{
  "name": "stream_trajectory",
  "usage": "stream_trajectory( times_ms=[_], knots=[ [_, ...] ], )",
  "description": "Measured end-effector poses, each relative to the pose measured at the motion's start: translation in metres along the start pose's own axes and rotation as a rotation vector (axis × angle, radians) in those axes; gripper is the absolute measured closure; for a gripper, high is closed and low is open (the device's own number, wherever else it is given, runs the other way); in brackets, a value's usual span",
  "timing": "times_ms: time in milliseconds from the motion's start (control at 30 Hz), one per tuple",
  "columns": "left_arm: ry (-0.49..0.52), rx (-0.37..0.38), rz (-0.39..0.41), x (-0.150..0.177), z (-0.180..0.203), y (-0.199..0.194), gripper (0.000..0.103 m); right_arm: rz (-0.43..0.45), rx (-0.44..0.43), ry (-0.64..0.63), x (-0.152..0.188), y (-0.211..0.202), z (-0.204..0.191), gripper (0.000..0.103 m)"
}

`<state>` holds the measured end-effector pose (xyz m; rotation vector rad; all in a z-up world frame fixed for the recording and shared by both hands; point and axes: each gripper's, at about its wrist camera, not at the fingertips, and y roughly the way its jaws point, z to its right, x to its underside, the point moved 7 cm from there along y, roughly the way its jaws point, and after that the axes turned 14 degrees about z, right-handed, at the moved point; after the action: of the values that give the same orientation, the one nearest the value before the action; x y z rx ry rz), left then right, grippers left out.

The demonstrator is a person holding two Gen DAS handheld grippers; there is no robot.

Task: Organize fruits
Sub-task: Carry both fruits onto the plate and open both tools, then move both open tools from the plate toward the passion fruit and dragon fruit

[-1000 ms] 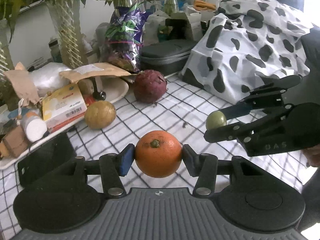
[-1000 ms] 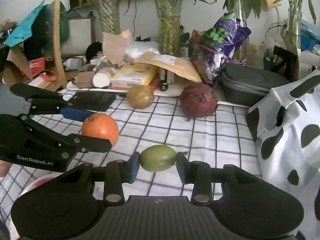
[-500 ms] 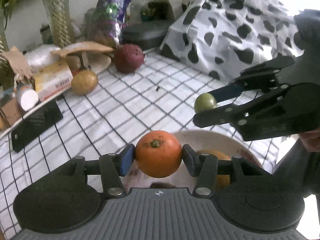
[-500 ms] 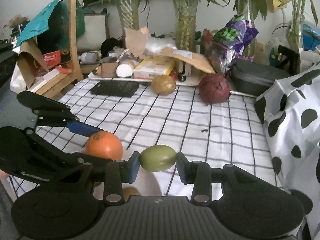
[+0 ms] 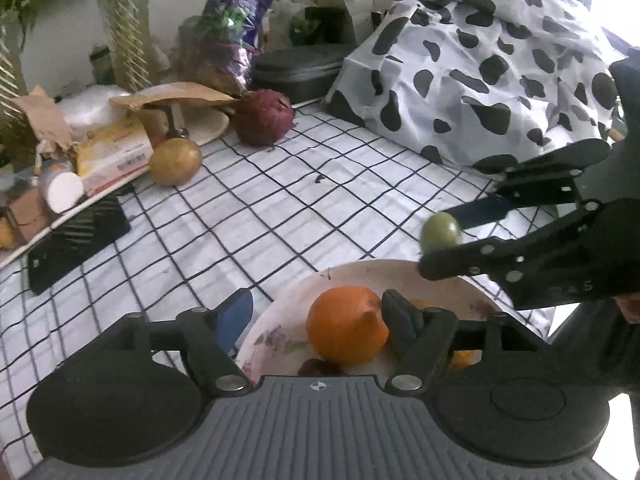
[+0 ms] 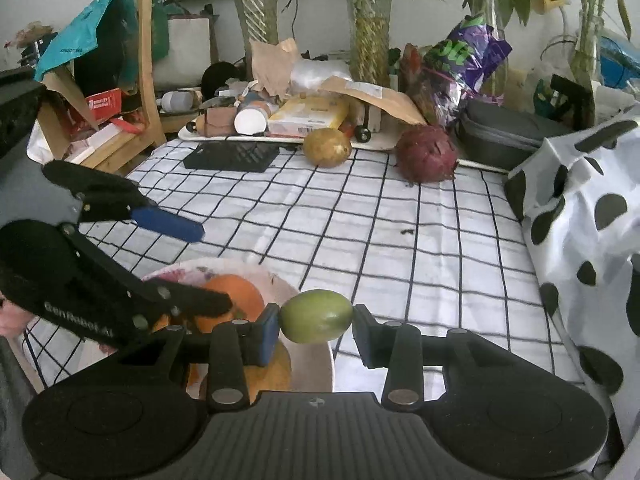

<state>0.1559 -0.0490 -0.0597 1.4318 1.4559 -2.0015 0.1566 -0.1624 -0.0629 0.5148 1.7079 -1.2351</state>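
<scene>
My left gripper (image 5: 318, 318) is open above a white floral plate (image 5: 280, 320). The orange (image 5: 347, 326) lies in the plate, free of the left pad and touching or close to the right pad. The orange (image 6: 232, 300) and plate (image 6: 316, 356) also show in the right wrist view, partly hidden behind the left gripper (image 6: 208, 268). My right gripper (image 6: 316, 334) is shut on a small green fruit (image 6: 317, 315) and holds it above the plate's right edge. The green fruit (image 5: 441, 231) and right gripper (image 5: 436, 240) also show in the left wrist view.
A yellow-brown round fruit (image 6: 327, 147) and a dark red fruit (image 6: 426, 153) lie on the checked cloth at the back. Behind them is a cluttered tray (image 6: 224, 136), a black phone (image 6: 231, 156) and vases. A cow-print bag (image 6: 592, 216) fills the right side.
My left gripper has opened and let go of the orange, which now lies in the plate. Both grippers came lower and nearer over the plate. The right gripper still holds the green fruit.
</scene>
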Motion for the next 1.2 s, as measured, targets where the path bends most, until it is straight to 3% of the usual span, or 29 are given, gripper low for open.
stream_trajectory(
  times_ms=[400, 800, 833, 933, 1067, 1200],
  knots=[
    [-0.023, -0.129, 0.018, 0.013, 0.006, -0.04, 0.033, -0.064, -0.044, -0.038, 0.039, -0.04, -0.024, 0.062],
    [-0.076, -0.152, 0.022, 0.027, 0.023, -0.06, 0.033, -0.101, -0.068, -0.117, 0.054, -0.045, -0.045, 0.061],
    [-0.074, -0.151, 0.021, 0.027, 0.024, -0.06, 0.033, -0.1, -0.066, -0.125, 0.054, -0.045, -0.047, 0.055],
    [-0.071, -0.15, 0.017, 0.03, 0.027, -0.061, 0.033, -0.069, -0.058, -0.14, 0.052, -0.05, -0.048, 0.023],
    [-0.069, -0.151, 0.016, 0.03, 0.027, -0.06, 0.033, -0.03, -0.055, -0.121, 0.045, -0.056, -0.046, 0.012],
    [-0.082, -0.153, 0.016, 0.03, 0.027, -0.06, 0.033, -0.013, -0.045, -0.106, 0.041, -0.058, -0.043, 0.009]
  ],
)
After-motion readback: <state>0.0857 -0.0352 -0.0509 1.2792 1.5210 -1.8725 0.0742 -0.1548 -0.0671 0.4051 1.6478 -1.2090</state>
